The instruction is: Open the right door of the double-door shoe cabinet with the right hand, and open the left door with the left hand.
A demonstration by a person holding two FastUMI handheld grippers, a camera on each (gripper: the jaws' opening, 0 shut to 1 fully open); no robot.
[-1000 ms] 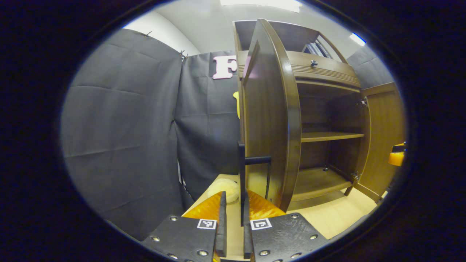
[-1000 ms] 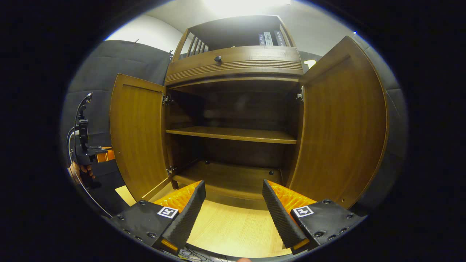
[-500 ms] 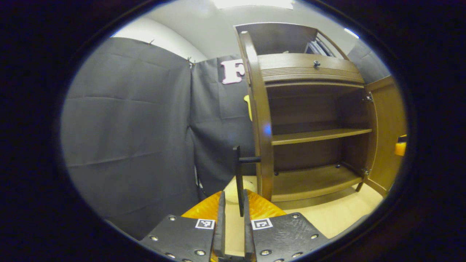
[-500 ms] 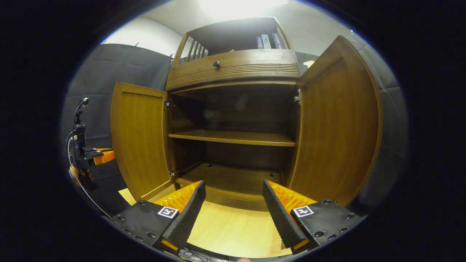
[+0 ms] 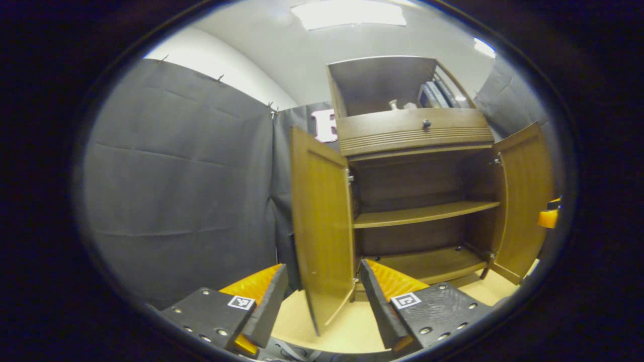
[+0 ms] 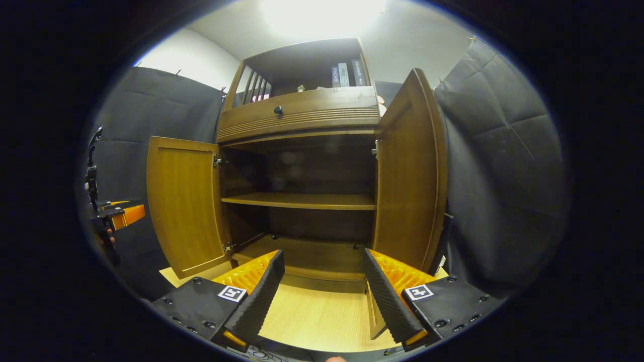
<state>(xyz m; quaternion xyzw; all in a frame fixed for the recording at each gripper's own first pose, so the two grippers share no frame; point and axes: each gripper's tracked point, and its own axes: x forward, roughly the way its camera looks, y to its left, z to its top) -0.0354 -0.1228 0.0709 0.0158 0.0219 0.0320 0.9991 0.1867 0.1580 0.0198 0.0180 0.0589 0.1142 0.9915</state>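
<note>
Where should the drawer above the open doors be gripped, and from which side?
By the small round knob at the middle of the drawer front, coming straight from the front; it alone sticks out of the ribbed panel.

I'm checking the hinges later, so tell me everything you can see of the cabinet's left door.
The left door is a brown wooden panel with a raised frame around a flat centre, seen from its inner face. It stands upright, swung wide open, hung on two metal hinges on the cabinet's left side. Its lower edge sits just above the light wooden floor. Nothing grips it: the left gripper is open, fingers either side of its edge.
</note>
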